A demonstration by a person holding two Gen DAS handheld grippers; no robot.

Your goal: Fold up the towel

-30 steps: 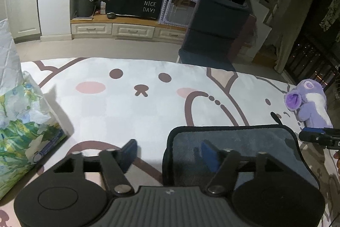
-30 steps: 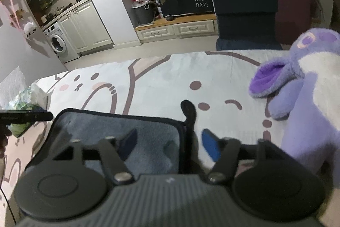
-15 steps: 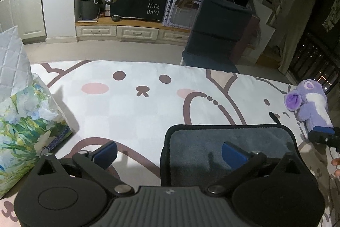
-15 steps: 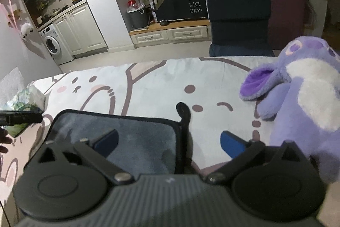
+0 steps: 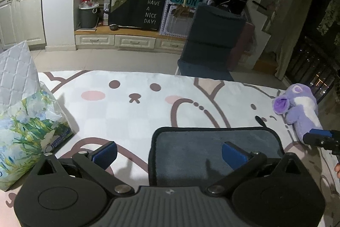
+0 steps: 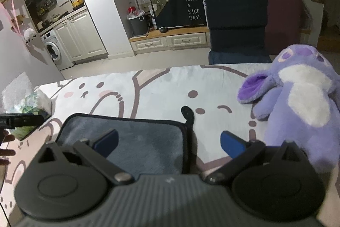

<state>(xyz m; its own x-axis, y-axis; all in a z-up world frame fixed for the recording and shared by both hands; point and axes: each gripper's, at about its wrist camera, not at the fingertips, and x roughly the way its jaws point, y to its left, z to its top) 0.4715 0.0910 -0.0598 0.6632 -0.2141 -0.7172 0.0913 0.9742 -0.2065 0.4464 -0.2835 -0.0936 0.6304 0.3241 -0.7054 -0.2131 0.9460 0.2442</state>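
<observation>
Fingers of both grippers stand spread wide and hold nothing — the left gripper (image 5: pixel 169 152) straddles the left edge of the grey towel (image 5: pixel 212 148), the right gripper (image 6: pixel 169 140) its right edge. Folding looks poised to begin; next, each must close on a near corner.

One towel (image 5: pixel 216 146) on the counter (image 5: pixel 136 112), lower centre of the left view, one hanging loop (image 6: pixel 187 113) at its corner. Two claws: the left one (image 5: pixel 169 152) fills the bottom of its own view, the right one (image 6: pixel 169 142) the bottom of its own, each with two blue pads, spread wide. One purple plush (image 6: pixel 297 103) at the right edge. One floral tissue pack (image 5: pixel 25 131) at the left edge, one quilted white cushion (image 5: pixel 17 71) above it. Upper background: one dark chair (image 5: pixel 212 42), one bin (image 5: pixel 88 16), one washing machine (image 6: pixel 55 52).
</observation>
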